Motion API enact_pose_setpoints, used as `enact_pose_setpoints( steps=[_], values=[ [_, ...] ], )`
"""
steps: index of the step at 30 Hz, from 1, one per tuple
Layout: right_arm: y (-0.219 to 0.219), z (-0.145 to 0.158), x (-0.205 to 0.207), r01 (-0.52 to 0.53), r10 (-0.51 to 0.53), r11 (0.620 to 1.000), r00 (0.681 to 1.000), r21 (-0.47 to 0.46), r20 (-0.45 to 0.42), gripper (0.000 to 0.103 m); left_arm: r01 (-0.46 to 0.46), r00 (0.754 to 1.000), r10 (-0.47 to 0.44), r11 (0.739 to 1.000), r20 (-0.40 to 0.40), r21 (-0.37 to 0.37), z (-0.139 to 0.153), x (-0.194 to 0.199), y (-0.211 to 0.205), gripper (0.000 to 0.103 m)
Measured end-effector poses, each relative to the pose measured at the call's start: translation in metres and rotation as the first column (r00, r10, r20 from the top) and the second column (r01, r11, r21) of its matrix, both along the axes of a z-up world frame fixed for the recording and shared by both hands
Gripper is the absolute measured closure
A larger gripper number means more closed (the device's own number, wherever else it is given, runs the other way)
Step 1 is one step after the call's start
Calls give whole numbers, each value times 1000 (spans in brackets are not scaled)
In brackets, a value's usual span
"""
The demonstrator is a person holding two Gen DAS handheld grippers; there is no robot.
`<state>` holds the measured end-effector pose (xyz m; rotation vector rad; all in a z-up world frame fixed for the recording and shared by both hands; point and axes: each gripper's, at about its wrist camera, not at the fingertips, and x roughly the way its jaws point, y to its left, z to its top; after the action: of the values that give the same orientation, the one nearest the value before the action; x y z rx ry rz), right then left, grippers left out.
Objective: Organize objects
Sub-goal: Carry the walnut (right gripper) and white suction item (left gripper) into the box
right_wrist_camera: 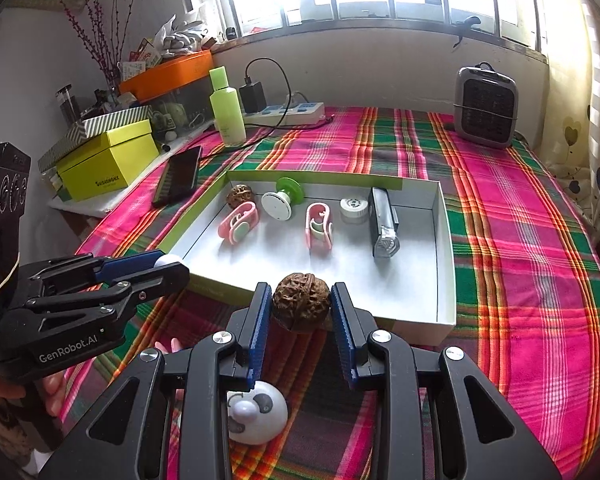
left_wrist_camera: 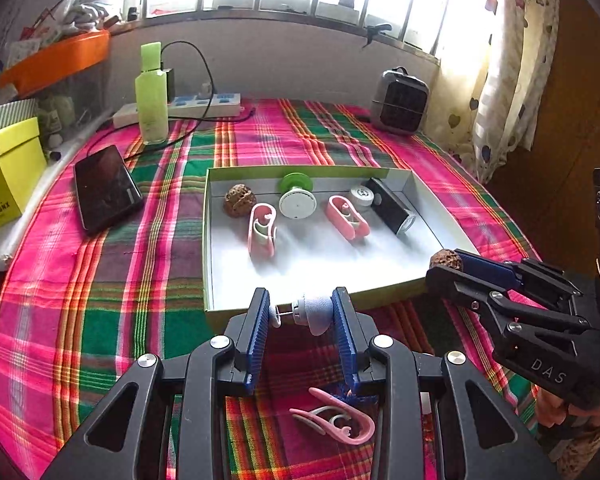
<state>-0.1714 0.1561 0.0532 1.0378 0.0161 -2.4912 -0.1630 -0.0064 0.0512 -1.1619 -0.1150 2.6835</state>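
Observation:
My left gripper is shut on a small grey-white hook piece, just before the near rim of the white tray. My right gripper is shut on a brown walnut, also near that rim of the tray. The tray holds another walnut, two pink clips, a green-and-white suction hook, a white round case and a black lamp. A third pink clip and a panda-faced white dome lie on the cloth beneath the grippers.
A plaid cloth covers the table. A dark phone, a green bottle and a power strip stand at the back left, a small heater at the back right. A yellow box sits off the left edge.

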Motion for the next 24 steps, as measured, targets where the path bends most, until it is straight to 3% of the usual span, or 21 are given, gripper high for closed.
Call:
enact_pose_setpoints(
  steps=[24],
  values=[
    [0, -8, -37, 14, -14, 1000, 999, 0, 29, 71, -3, 1000, 3, 999, 11, -39, -9, -39, 6, 73]
  ],
)
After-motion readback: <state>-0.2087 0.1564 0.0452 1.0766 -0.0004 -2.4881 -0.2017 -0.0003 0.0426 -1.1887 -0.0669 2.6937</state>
